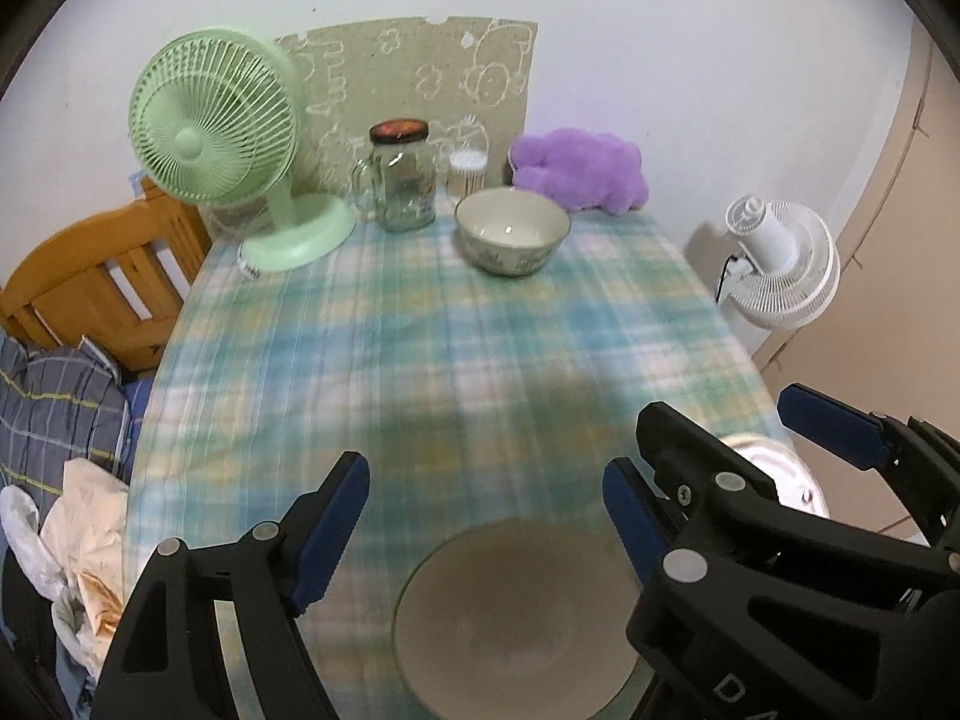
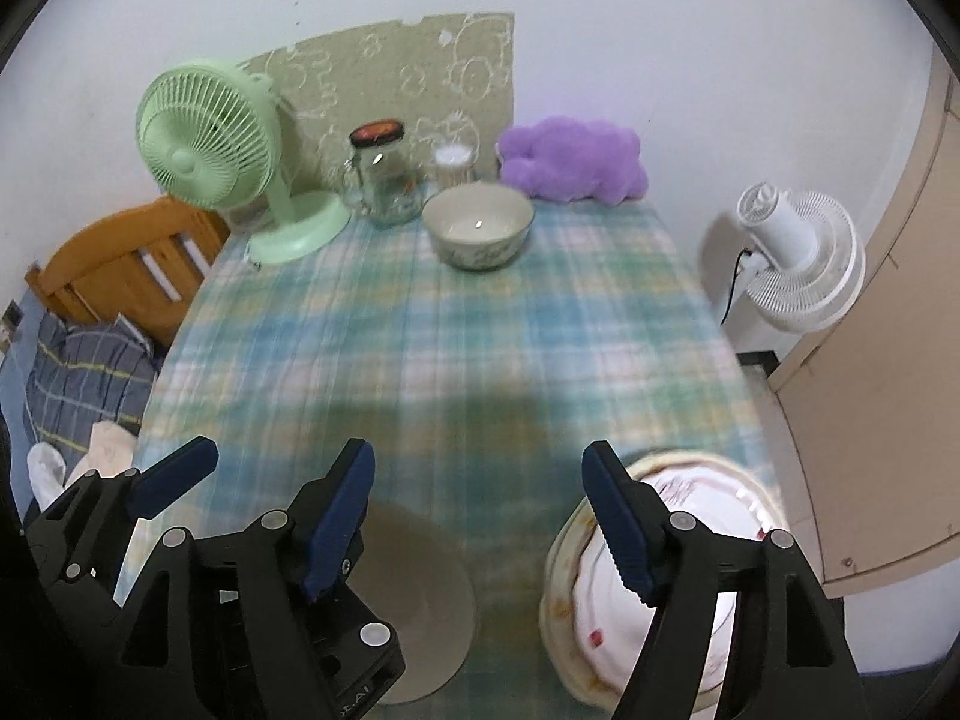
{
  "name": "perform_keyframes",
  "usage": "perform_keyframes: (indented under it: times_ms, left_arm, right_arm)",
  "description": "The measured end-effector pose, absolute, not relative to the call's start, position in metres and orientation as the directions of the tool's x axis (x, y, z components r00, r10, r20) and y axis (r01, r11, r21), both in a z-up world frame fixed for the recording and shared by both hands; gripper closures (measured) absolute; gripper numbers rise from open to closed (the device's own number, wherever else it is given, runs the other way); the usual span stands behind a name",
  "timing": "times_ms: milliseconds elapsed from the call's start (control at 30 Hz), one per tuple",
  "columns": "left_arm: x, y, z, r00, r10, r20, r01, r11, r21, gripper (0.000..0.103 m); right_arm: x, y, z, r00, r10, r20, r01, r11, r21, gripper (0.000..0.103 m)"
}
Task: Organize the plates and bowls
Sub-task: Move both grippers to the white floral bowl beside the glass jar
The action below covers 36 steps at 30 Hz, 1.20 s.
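A pale patterned bowl [image 1: 511, 231] stands at the far end of the plaid table; it also shows in the right wrist view [image 2: 478, 227]. A second beige bowl [image 1: 510, 618] sits at the near edge, below and between the fingers of my left gripper [image 1: 486, 528], which is open and empty. In the right wrist view this bowl [image 2: 420, 594] lies partly behind the left gripper's body. A stack of white patterned plates [image 2: 708, 516] sits at the near right, under the right finger of my right gripper [image 2: 480, 522], which is open and empty. The plates' rim [image 1: 774, 462] shows behind my right gripper in the left wrist view.
At the back stand a green desk fan [image 1: 222, 138], a glass jar with a dark lid [image 1: 403, 177], a cotton-swab container [image 1: 468, 171] and a purple plush [image 1: 579, 171]. A white fan [image 2: 792, 258] stands right of the table [image 1: 420, 348]. A wooden bed frame [image 1: 102, 276] with bedding is left.
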<state>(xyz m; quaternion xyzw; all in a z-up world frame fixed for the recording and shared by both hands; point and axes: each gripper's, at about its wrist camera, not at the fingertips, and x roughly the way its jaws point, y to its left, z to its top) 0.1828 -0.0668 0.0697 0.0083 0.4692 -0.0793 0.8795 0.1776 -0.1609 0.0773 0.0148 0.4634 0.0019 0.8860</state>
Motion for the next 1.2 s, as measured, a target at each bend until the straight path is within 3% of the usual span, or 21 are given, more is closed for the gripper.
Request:
perform_keyframes:
  times_ms: [700,1200]
  left_arm:
    - [0.313,-0.146,0.079,0.594,0.057,-0.802,-0.038,0.998,0.043,0.021]
    - [0.404,-0.146,0.053,0.604,0.102,-0.79,-0.107,0.993,0.046,0.028]
  right_arm:
    - [0.322,-0.241,0.084,0.595,0.145,-0.791,-0.129,0.988,0.084,0.028]
    - [0.426,-0.243,0.056,0.606,0.202,-0.769,-0.169,0.978,0.123,0.028]
